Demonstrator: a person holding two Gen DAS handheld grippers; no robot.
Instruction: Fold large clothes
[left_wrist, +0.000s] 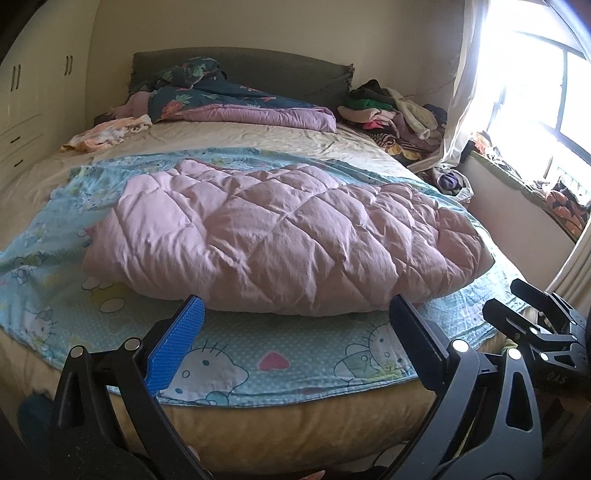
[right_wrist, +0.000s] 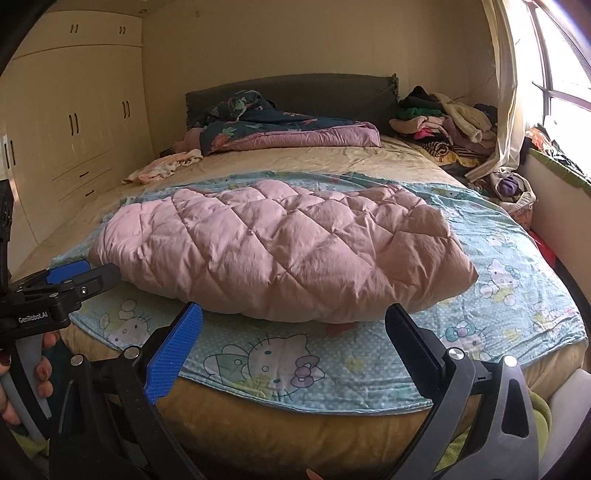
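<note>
From the left wrist view I see my left gripper (left_wrist: 297, 317) hanging above the near edge of the bed, its jaws spread wide with nothing between them, one finger faced with a ribbed blue pad (left_wrist: 177, 345) and the other plain black. My right gripper (right_wrist: 293, 326) sits the same way in its own view, released and holding nothing, just short of the mattress edge. The thing I am working on, a puffy pink quilted garment with diamond stitching (left_wrist: 284, 236), lies bunched in a long mound across the lower half of the bed, resting on a light blue cartoon-cat printed sheet (left_wrist: 229, 365) that covers the foot of the beige mattress (left_wrist: 258, 432). Neither gripper touches the garment; both stand near its front edge. In the left view the right gripper shows at the far right as a black frame, and in the right view the left gripper shows at the left edge with a hand (right_wrist: 22, 380) with painted nails around its grey handle. At the head of the bed a dark floral and purple duvet (right_wrist: 288, 133) is crumpled against a grey-green headboard (right_wrist: 317, 92). A heap of mixed clothes (right_wrist: 443, 122) sits in the far right corner by the pale curtain (right_wrist: 506, 103), and cream wardrobe doors (right_wrist: 74, 110) line the left wall
</note>
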